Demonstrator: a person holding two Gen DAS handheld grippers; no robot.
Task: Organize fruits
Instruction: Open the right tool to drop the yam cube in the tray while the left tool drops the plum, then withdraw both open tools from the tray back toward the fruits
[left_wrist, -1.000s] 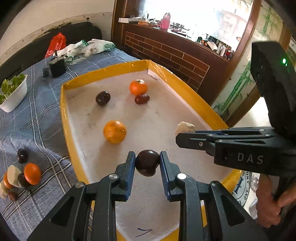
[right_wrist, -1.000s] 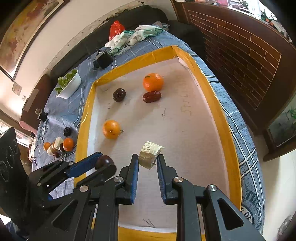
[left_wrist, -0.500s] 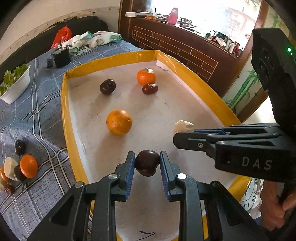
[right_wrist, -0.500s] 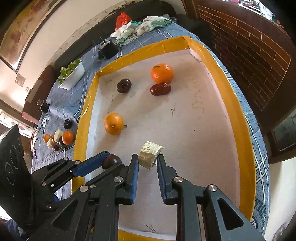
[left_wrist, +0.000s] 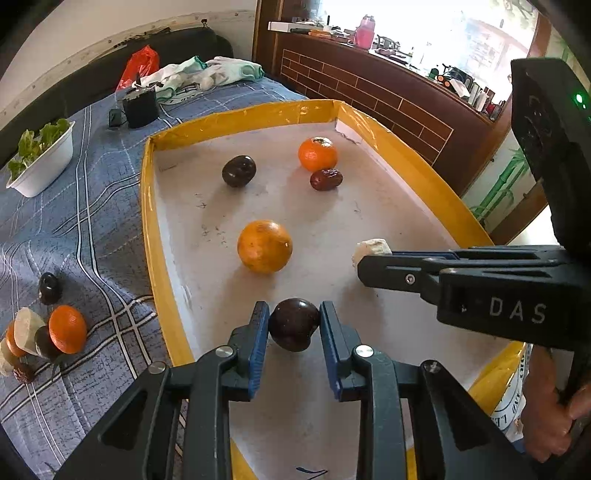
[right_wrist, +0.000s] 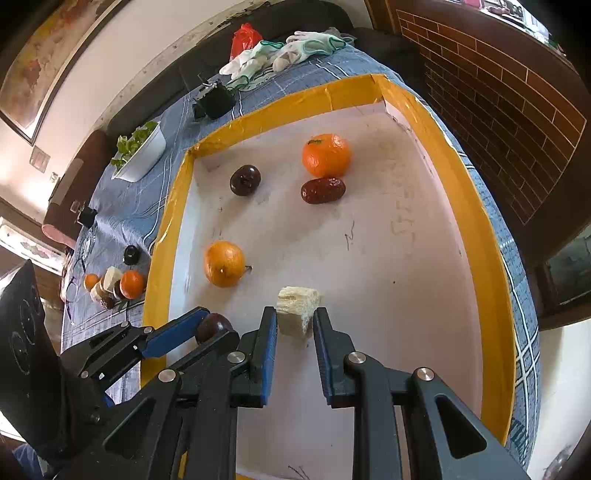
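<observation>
My left gripper (left_wrist: 293, 325) is shut on a dark plum (left_wrist: 293, 324) above the near part of the yellow-rimmed tray (left_wrist: 147, 192). My right gripper (right_wrist: 294, 321) is shut on a pale fruit chunk (right_wrist: 297, 308), held over the tray to the right of the left gripper; it also shows in the left wrist view (left_wrist: 371, 248). In the tray lie an orange (left_wrist: 264, 246), a second orange (left_wrist: 317, 153), a red date (left_wrist: 325, 179) and another dark plum (left_wrist: 239, 170).
A heap of oranges, pale chunks and dark fruit (left_wrist: 44, 336) lies on the blue plaid cloth left of the tray. A white bowl of greens (left_wrist: 38, 157), a black box (left_wrist: 139, 105) and gloves (left_wrist: 207, 74) sit farther back. A brick ledge (left_wrist: 388, 107) runs along the right.
Both grippers have moved forward over the tray, still holding the plum and the pale chunk. The fruits in the tray have not moved.
</observation>
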